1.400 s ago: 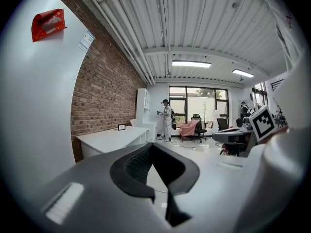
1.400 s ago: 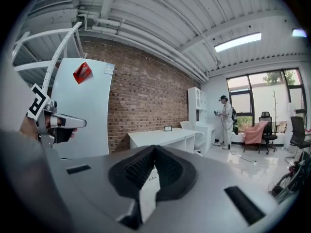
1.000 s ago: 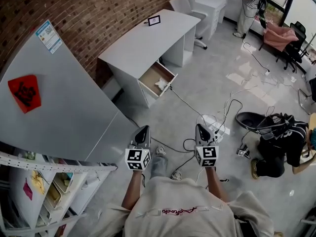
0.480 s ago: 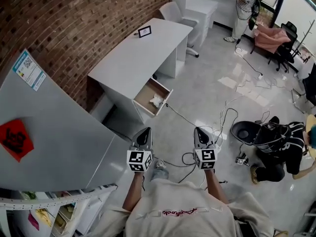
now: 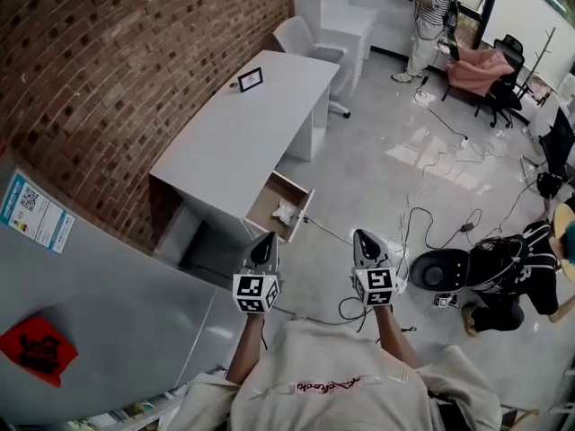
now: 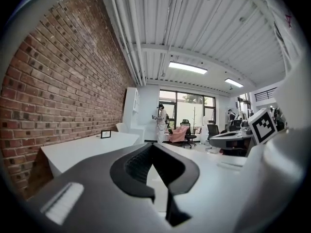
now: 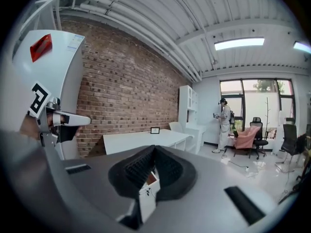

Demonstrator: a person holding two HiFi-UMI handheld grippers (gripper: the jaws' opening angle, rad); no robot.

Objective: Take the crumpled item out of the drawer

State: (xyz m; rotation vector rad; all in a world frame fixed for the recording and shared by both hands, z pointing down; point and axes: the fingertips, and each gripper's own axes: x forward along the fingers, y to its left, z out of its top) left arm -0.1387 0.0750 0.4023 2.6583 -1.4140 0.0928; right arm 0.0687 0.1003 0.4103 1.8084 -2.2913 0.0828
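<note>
Ahead, the crumpled white item point(image 5: 284, 212) lies in the open drawer point(image 5: 267, 221) of the white surface point(image 5: 243, 133). The left tool point(image 5: 267, 239) and right tool point(image 5: 361, 235), both pressed together and empty, should approach, then spread 1.

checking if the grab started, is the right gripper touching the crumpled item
Apart. The head view shows bare floor between the right gripper and the crumpled item in the open drawer.

The crumpled item point(image 5: 285, 212) lies in the open drawer point(image 5: 268, 206) at frame centre, below the tabletop point(image 5: 243, 133); a picture frame point(image 5: 251, 80) stands on the tabletop's upper end.
</note>
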